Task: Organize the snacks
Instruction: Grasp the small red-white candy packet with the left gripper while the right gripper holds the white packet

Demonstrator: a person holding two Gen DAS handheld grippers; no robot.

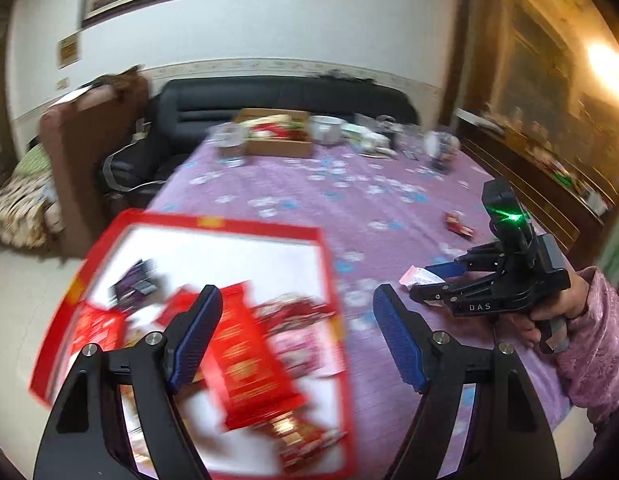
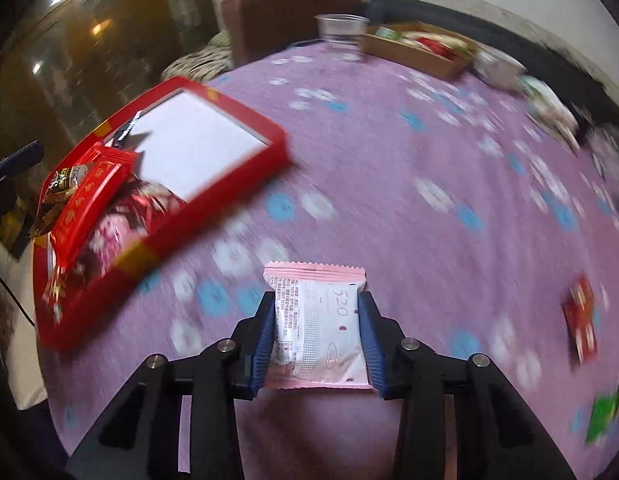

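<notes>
A red-rimmed box with a white floor sits at the table's near left and holds several red and pink snack packets; it also shows in the right wrist view. My left gripper is open and empty, hovering over the box's right side. My right gripper is shut on a pink and white snack packet above the purple tablecloth; it shows in the left wrist view to the right of the box with the packet sticking out.
A red snack packet and a green one lie loose on the purple flowered cloth. At the far edge stand a cardboard box of snacks, a clear plastic cup and other cups. A dark sofa lies beyond.
</notes>
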